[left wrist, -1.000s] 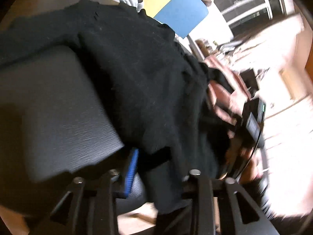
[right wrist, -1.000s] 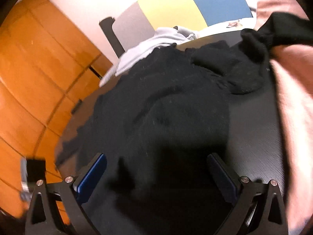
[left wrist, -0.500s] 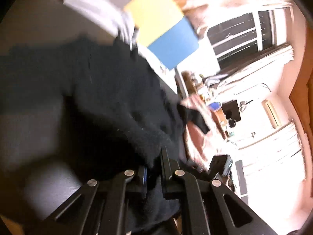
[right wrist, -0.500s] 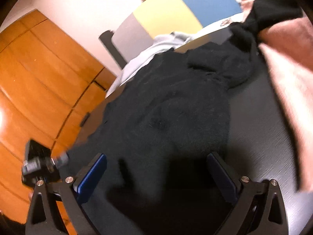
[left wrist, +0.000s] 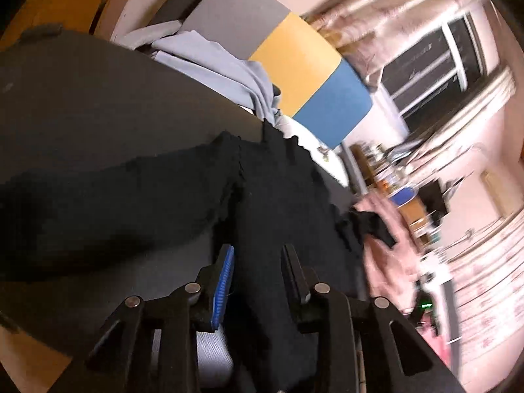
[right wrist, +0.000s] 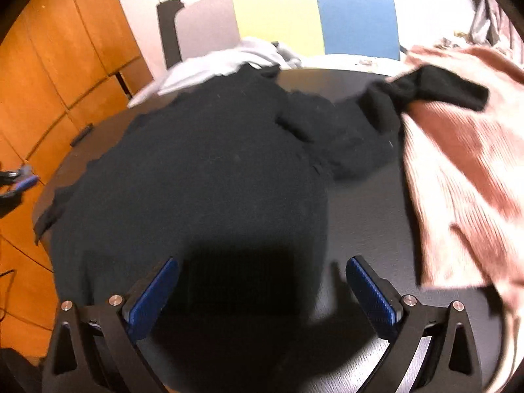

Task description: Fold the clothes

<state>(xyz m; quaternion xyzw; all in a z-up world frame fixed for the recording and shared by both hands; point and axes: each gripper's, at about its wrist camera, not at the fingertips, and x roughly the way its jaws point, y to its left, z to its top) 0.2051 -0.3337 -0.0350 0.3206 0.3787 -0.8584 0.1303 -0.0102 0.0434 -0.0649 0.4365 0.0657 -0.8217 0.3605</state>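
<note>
The left gripper [left wrist: 258, 271] has just been opening again after a brief pinch half a second ago. Its jaws now stand partly apart with a fold of the black sweater [right wrist: 203, 177] lying between them, and whether the pads press on it I cannot tell. That looks like a fold being let go rather than carried on. The right gripper [right wrist: 262, 290] is wide apart and empty, above the sweater's near hem.

The sweater is a soft, fuzzy knit that lies fairly flat over most of the dark, round table [right wrist: 370, 216]. One sleeve is bunched toward the far right edge, its cuff resting on a pink ribbed garment [right wrist: 458, 163] heaped along the right edge. A pale blue cloth [right wrist: 229, 59], smooth and crumpled, sits at the far edge.
</note>
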